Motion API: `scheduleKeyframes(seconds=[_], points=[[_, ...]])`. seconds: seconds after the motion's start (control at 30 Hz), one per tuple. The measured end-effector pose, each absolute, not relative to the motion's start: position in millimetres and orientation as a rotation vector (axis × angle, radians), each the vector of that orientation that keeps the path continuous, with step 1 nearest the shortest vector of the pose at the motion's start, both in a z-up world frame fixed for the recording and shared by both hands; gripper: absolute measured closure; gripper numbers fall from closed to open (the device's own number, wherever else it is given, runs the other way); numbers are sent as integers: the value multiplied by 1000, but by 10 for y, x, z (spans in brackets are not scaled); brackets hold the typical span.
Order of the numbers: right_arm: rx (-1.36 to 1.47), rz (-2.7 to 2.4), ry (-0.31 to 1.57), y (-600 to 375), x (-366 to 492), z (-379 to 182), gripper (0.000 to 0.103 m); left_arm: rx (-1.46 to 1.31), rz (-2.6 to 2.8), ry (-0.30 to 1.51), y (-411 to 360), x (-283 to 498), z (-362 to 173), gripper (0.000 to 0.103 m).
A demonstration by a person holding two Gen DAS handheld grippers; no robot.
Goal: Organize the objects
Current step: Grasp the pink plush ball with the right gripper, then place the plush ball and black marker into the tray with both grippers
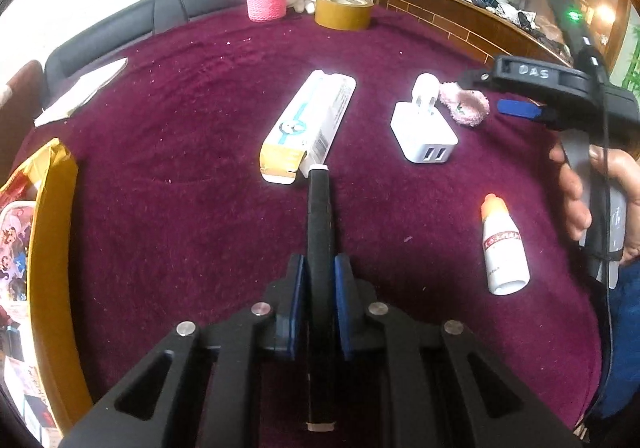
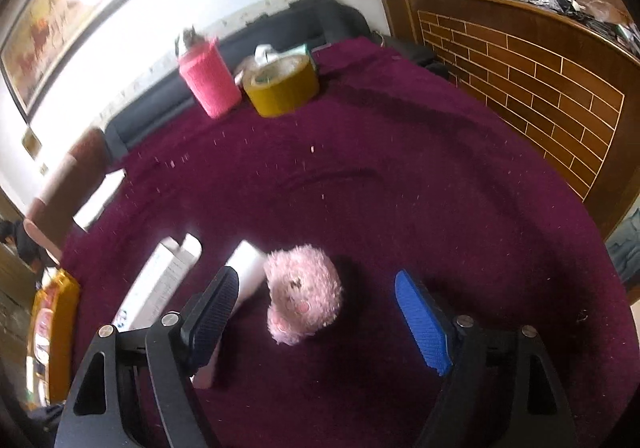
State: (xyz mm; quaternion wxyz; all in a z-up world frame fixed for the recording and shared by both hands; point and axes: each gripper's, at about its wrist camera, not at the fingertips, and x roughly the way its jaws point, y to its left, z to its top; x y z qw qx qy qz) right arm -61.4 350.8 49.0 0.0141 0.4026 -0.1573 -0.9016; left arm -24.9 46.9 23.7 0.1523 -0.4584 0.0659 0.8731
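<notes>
A slim black bar (image 1: 320, 240) is being clamped by the left gripper (image 1: 320, 276). The pink plush toy (image 2: 304, 296) is being straddled, untouched, by the right gripper's (image 2: 320, 304) parted jaws.

black pen (image 1: 319, 248): upright in claw | toothpaste box (image 1: 308, 125): flat, left of charger (image 1: 424, 135) | pink plush (image 2: 303, 294): right | dropper bottle (image 1: 505, 246): nearer

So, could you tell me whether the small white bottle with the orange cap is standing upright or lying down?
Lying down. The small white bottle rests on its side on the maroon tablecloth, cap pointing away.
</notes>
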Motion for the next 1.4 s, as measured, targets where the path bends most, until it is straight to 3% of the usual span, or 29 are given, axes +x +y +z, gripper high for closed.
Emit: scheduleKeyframes(seconds=[0.13, 0.3, 0.4, 0.67, 1.4], points=[[1332, -2847, -311, 3390, -699, 373, 22, -1312, 2508, 189, 467, -240, 233, 89], [1322, -2831, -155, 3270, -710, 323, 68, -1309, 2517, 222, 490, -222, 230, 89], [1300, -2834, -142, 3260, -673, 342, 72, -1307, 2526, 217, 486, -218, 234, 89], [1136, -2894, -287, 3411, -558, 573, 73, -1299, 2538, 157, 441, -207, 276, 89], [888, -2758, -356, 2964, -223, 868, 73, -1165, 2594, -72, 5, 137, 654, 89]])
